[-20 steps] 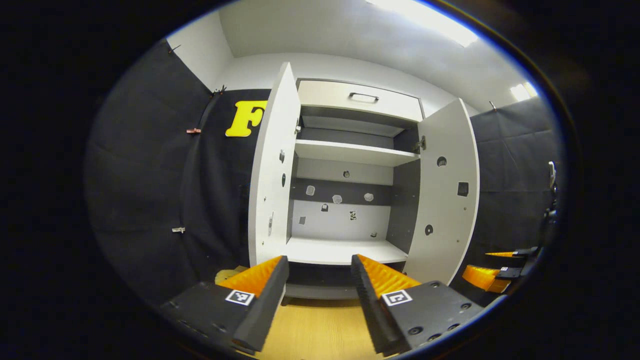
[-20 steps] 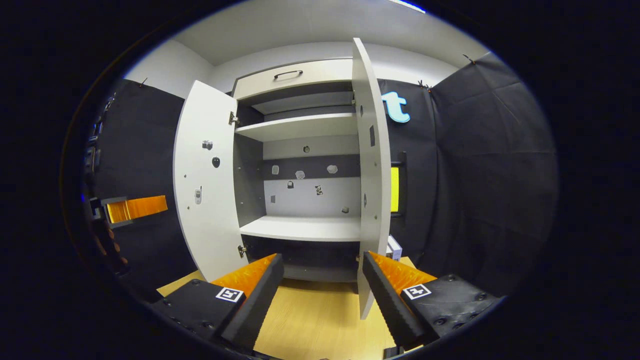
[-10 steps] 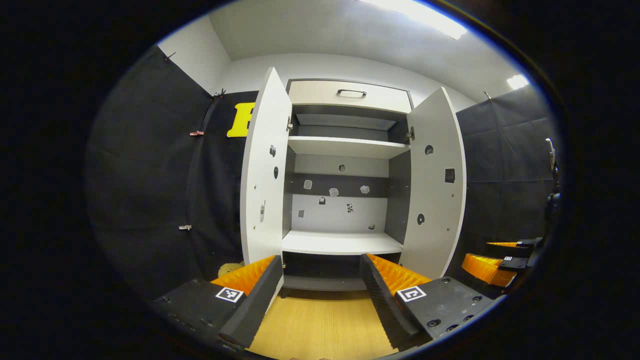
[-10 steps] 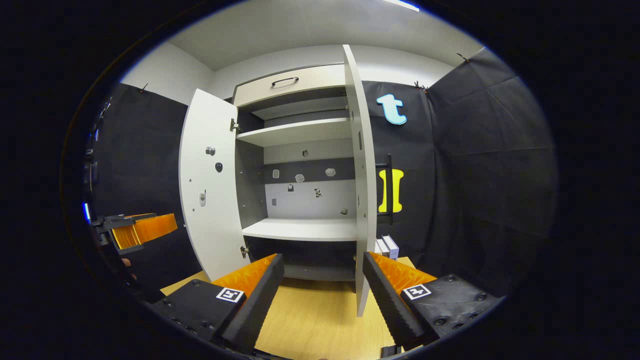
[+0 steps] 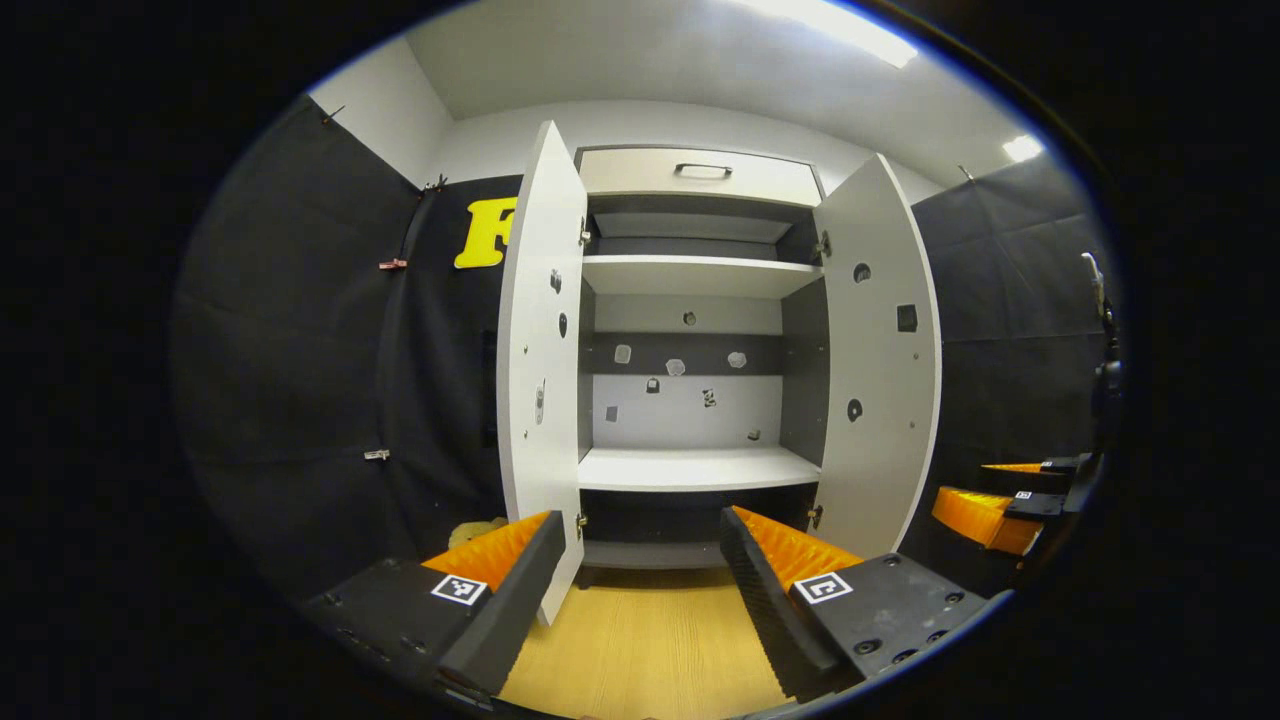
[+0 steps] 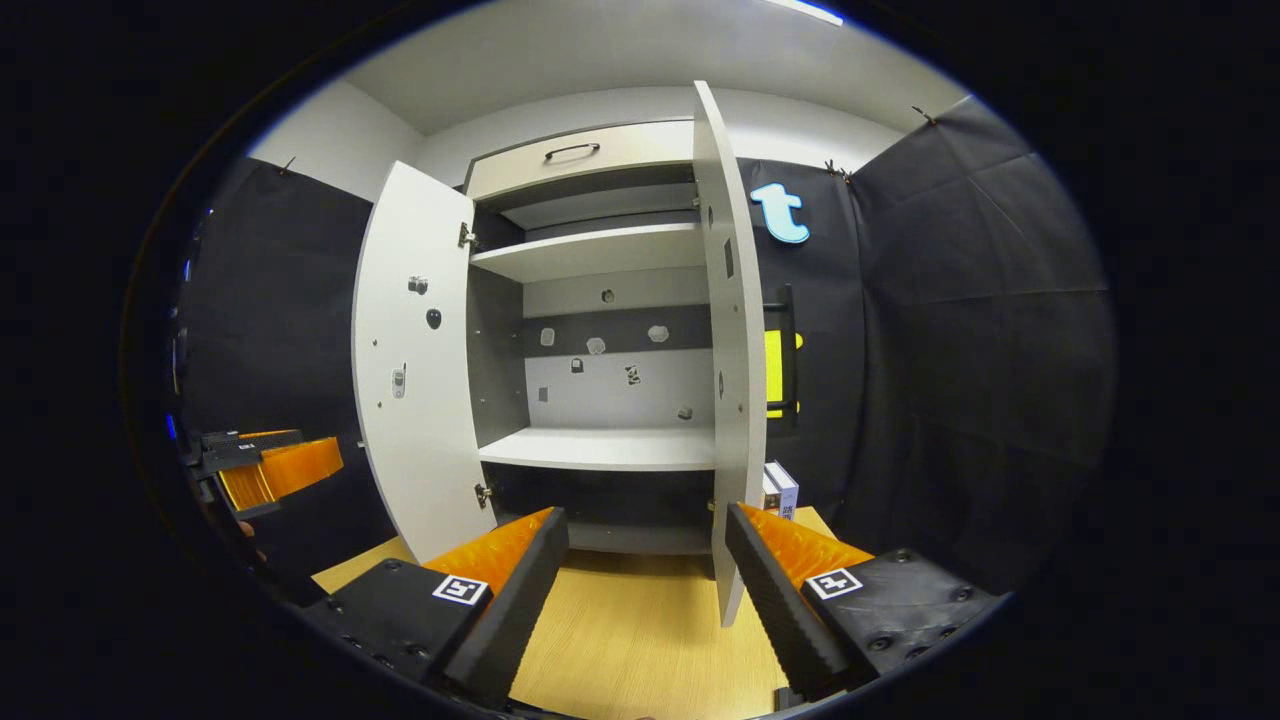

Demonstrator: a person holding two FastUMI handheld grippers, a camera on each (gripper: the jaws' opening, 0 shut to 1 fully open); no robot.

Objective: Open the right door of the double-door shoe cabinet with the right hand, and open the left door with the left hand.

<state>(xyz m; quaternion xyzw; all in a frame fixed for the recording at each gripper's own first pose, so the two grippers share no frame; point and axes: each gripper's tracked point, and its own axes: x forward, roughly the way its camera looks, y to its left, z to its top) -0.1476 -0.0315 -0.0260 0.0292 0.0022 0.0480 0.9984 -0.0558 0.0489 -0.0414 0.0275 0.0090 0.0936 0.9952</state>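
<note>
Both doors of the shoe cabinet [image 5: 690,330] stand open at frame centre: left door [image 5: 540,360], right door [image 5: 880,370]. Left hand-held gripper [image 5: 640,590] and right hand-held gripper [image 6: 645,590] gape wide, holding nothing. Opening seems finished; next only backing away.

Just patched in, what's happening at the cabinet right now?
Both doors of the shoe cabinet stand swung wide: the left door and the right door. The shelves inside look bare. The left gripper and the right gripper are open in front of the cabinet, holding nothing, above the wooden floor.
</note>
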